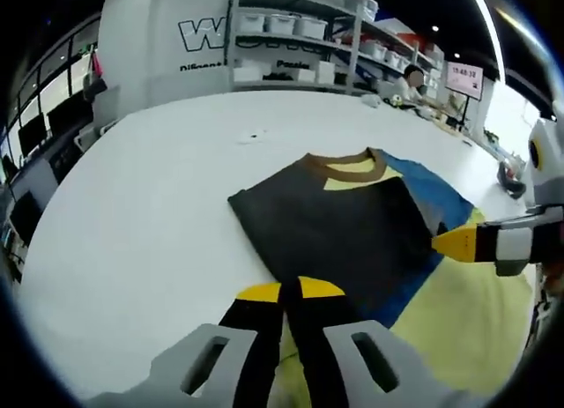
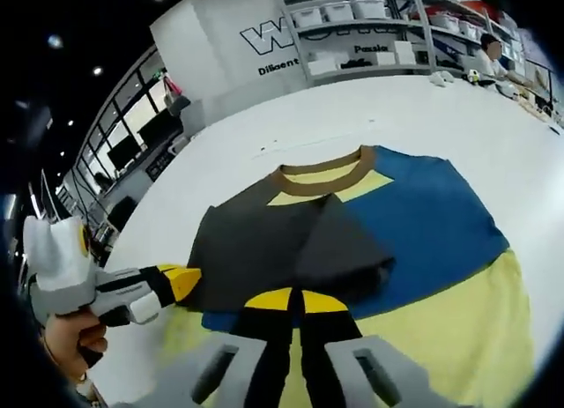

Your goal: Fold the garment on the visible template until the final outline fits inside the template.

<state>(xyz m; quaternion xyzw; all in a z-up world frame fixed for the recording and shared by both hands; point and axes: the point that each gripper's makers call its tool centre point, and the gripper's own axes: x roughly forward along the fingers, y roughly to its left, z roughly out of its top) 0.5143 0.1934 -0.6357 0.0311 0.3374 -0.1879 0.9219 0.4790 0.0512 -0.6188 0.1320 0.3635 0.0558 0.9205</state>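
Note:
A T-shirt [image 1: 352,223] lies flat on the white table [image 1: 159,205], with a brown collar, a blue chest and a yellow lower part [image 2: 458,329]. Dark grey flaps [image 2: 264,241] are folded over its middle. The jaws of my left gripper [image 1: 291,291] are shut, and its yellow tips pinch the near edge of the dark flap. It also enters the right gripper view as the left gripper [image 2: 181,280], held by a hand. My right gripper [image 2: 295,299] is shut on the lower edge of the dark fold. In the left gripper view the right gripper [image 1: 454,242] touches the flap's right edge.
Bare white tabletop [image 2: 423,117] surrounds the shirt. Shelves with white bins [image 1: 291,38] stand behind the table's far edge. A person [image 1: 414,77] sits at the far right. Small items [image 1: 507,174] lie near the table's right edge.

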